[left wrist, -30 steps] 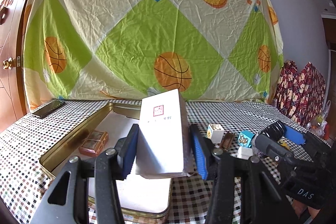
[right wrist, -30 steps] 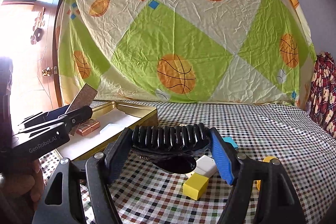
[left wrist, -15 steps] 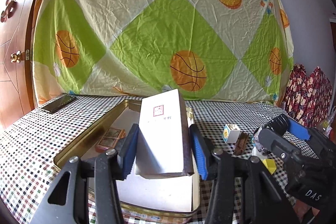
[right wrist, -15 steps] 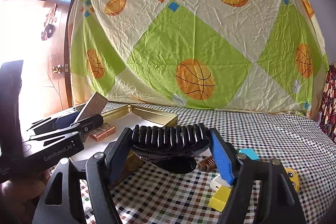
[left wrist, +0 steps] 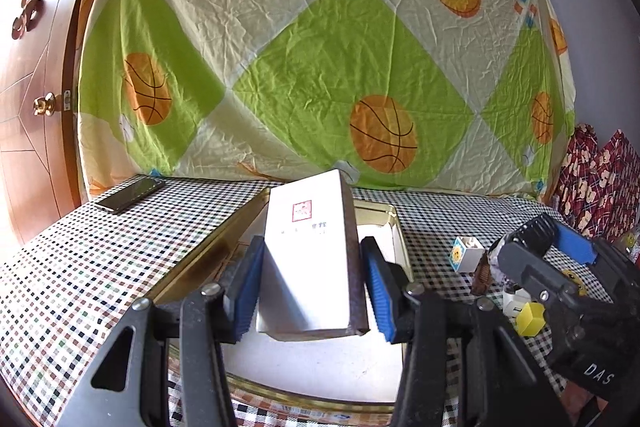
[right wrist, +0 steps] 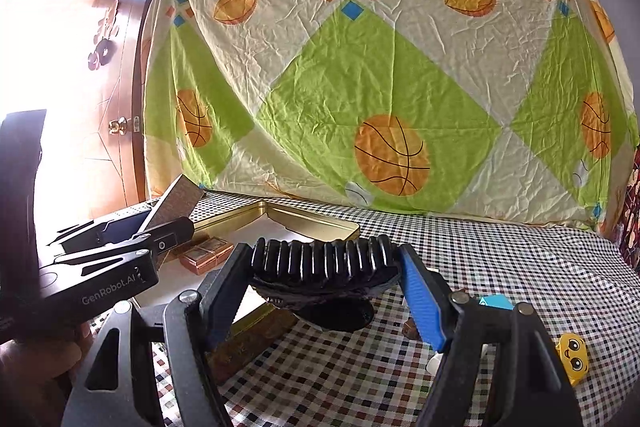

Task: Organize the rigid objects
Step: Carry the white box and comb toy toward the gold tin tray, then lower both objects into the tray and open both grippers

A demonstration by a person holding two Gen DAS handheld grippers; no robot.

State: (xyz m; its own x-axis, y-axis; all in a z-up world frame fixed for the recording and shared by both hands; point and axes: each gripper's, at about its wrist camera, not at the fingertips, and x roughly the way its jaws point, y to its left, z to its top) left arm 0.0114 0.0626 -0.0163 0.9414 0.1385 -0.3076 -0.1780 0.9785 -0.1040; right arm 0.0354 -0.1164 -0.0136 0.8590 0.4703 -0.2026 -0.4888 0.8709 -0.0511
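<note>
Since a second ago both hands have slid sideways: the shallow gold metal tray (left wrist: pixel 394 223) now lies under the left gripper (left wrist: pixel 310 287), whose fingers clamp a white rectangular carton (left wrist: pixel 308 259). The right gripper (right wrist: pixel 326 281) pinches a black ribbed hair claw (right wrist: pixel 320 259) above the checked tablecloth (right wrist: pixel 500 259), beside the tray's near corner. The carton hides the tray's middle; a small brown item behind the right finger is unclear.

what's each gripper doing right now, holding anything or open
Left gripper: closed on the white box, above the gold tin tray.
Right gripper: closed on the black ribbed hair clip.
</note>
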